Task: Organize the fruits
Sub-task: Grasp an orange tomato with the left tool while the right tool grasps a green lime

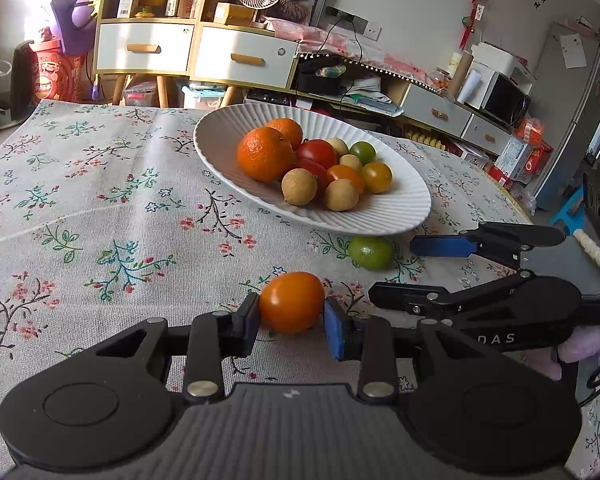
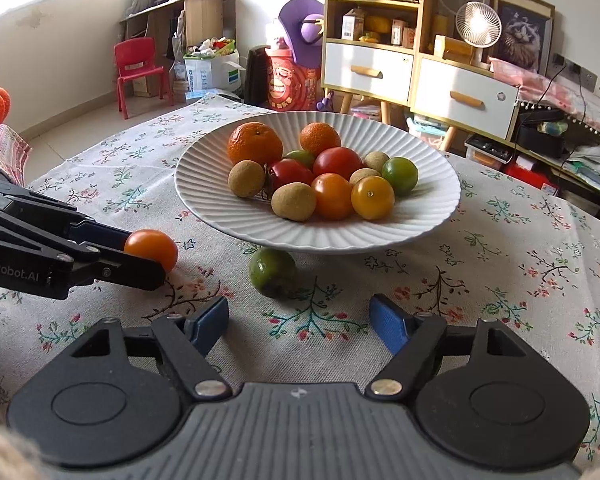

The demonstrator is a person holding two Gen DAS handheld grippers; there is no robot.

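Gripping an orange tomato (image 1: 291, 302), the left gripper (image 1: 290, 320) has both pads pressed against the fruit's sides, jaws nearly closed. The tomato sits low, at or just above the cloth (image 1: 100, 200); whether it has cleared the surface cannot be told.

Risk 1: crushing. The skin is thin and smooth, and added squeeze could split it. Hold the present pressure only.

Risk 2: slip. The pads meet a rounded surface near its widest part; a quick lift or wrist roll could let the fruit squirt forward and roll off the table.

The right gripper (image 2: 298, 322) holds nothing. Its jaws stand partly open, with the green tomato (image 2: 272, 272) ahead of the fingertips, not between them. No pad touches it.

Risk 3: the green tomato lies just beside the plate (image 2: 204, 200), partly under its overhanging rim. A high approach could strike the rim and tip or shift the plate, spilling the pile. A push instead of a pinch would drive the fruit further underneath.

Risk 4: collision. In the left wrist view the right gripper (image 1: 440, 264) reaches in close beside the left one; both moving toward the plate together could knock fingers and dislodge the held tomato.

Risk 5: the plate already carries oranges, longans and tomatoes stacked together. Dropping fruit from height could scatter them.
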